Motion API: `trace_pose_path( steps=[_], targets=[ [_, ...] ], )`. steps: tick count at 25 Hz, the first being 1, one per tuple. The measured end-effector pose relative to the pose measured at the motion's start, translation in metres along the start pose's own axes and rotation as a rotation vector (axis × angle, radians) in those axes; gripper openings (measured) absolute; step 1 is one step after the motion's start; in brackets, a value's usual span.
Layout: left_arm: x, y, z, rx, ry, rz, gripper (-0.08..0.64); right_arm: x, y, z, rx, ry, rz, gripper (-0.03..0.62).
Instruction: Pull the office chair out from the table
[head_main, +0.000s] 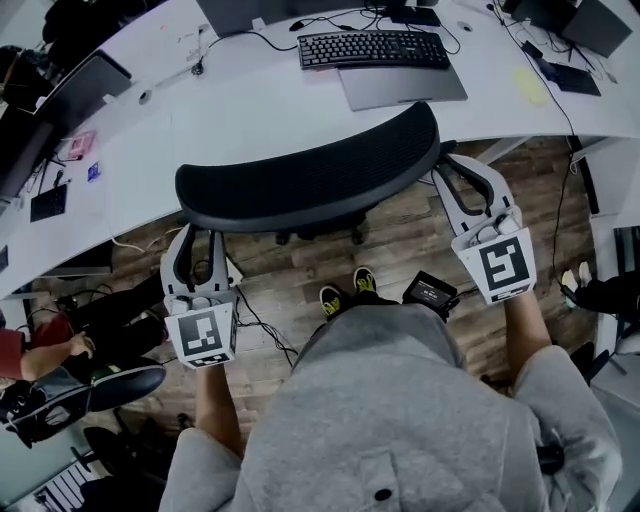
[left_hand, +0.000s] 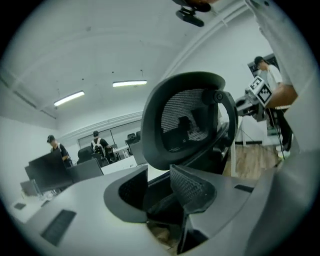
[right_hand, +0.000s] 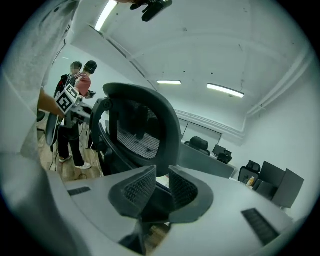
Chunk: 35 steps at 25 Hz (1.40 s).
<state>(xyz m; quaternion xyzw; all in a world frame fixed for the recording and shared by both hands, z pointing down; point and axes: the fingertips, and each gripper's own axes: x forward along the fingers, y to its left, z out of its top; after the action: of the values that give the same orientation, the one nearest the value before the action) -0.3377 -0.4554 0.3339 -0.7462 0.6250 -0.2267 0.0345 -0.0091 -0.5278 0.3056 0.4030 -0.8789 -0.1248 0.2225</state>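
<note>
Item: office chair (head_main: 310, 180), black, with a curved mesh back. It stands on the wood floor (head_main: 300, 265) between the person and the near edge of the white table (head_main: 250, 110), in line with the keyboard (head_main: 372, 48). In the head view the top of the back overlaps that near edge, and the casters show on the floor just under it. Arms: both forearms are stretched forward out of grey sleeves, one on each side of the body, with the grippers pointing roughly level toward the table. Left gripper (head_main: 200, 238): at the left end of the back, tips at its rim. Its own view (left_hand: 160, 187) shows the jaws moderately apart with the mesh back (left_hand: 185, 120) rising just beyond them; the pads are not seen pressing on it. Right gripper (head_main: 450, 165): at the right end of the back. Its own view (right_hand: 162, 187) shows the jaws narrow with a slim gap left between the pads, the back (right_hand: 145, 130) close behind the tips and no clamp on it visible. Markings: each gripper carries a marker cube (head_main: 203, 335) (head_main: 497, 265) with a black square pattern on white. Other items: a grey pad (head_main: 400, 85) at the keyboard's near side; a yellow note (head_main: 530, 85) toward the table's right end; a pink item (head_main: 78, 145) toward its left end; black shoes (head_main: 345, 290) with yellow trim on the floor behind the chair.
</note>
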Motion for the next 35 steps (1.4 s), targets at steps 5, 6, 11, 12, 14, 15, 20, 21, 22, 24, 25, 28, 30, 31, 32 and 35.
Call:
trace_pose_path(
  steps=[5,6,11,12,14,15,20,21,22,24,25,28,30,31,32,35],
  targets=[
    [0.011,0.004,-0.023,0.246,0.144,-0.064,0.262,0.015,0.004,-0.027,-0.182,0.114,0.117,0.184],
    [0.014,0.004,-0.031,0.292,0.183,-0.079,0.282,0.019,0.005,-0.033,-0.231,0.139,0.133,0.193],
    [0.035,0.006,-0.053,0.502,0.305,-0.114,0.308,0.032,0.009,-0.045,-0.354,0.192,0.226,0.209],
    [0.039,0.006,-0.055,0.526,0.319,-0.123,0.308,0.031,0.009,-0.045,-0.357,0.197,0.241,0.217],
    [0.046,0.005,-0.057,0.563,0.341,-0.145,0.308,0.031,0.008,-0.048,-0.38,0.21,0.263,0.222],
    [0.049,0.005,-0.057,0.578,0.349,-0.155,0.308,0.032,0.008,-0.051,-0.404,0.223,0.273,0.221],
    [0.063,0.007,-0.067,0.638,0.409,-0.201,0.308,0.048,0.013,-0.069,-0.566,0.294,0.314,0.221],
    [0.065,0.007,-0.069,0.647,0.425,-0.211,0.308,0.053,0.014,-0.071,-0.583,0.303,0.332,0.221],
    [0.068,0.007,-0.071,0.654,0.441,-0.221,0.307,0.057,0.014,-0.073,-0.6,0.311,0.349,0.222],
    [0.073,0.006,-0.075,0.661,0.469,-0.249,0.305,0.063,0.015,-0.077,-0.639,0.326,0.375,0.221],
    [0.076,0.006,-0.077,0.671,0.477,-0.263,0.299,0.066,0.016,-0.079,-0.656,0.338,0.385,0.221],
    [0.082,0.005,-0.079,0.737,0.496,-0.29,0.206,0.079,0.026,-0.089,-0.717,0.384,0.433,0.219],
    [0.085,0.004,-0.08,0.76,0.493,-0.303,0.172,0.091,0.03,-0.097,-0.789,0.406,0.427,0.211],
    [0.086,0.002,-0.08,0.758,0.482,-0.309,0.169,0.095,0.029,-0.098,-0.817,0.406,0.407,0.13],
    [0.087,0.001,-0.08,0.754,0.468,-0.314,0.164,0.096,0.028,-0.098,-0.829,0.402,0.393,0.118],
    [0.088,0.001,-0.079,0.756,0.446,-0.309,0.161,0.096,0.025,-0.096,-0.823,0.39,0.361,0.118]
  ],
)
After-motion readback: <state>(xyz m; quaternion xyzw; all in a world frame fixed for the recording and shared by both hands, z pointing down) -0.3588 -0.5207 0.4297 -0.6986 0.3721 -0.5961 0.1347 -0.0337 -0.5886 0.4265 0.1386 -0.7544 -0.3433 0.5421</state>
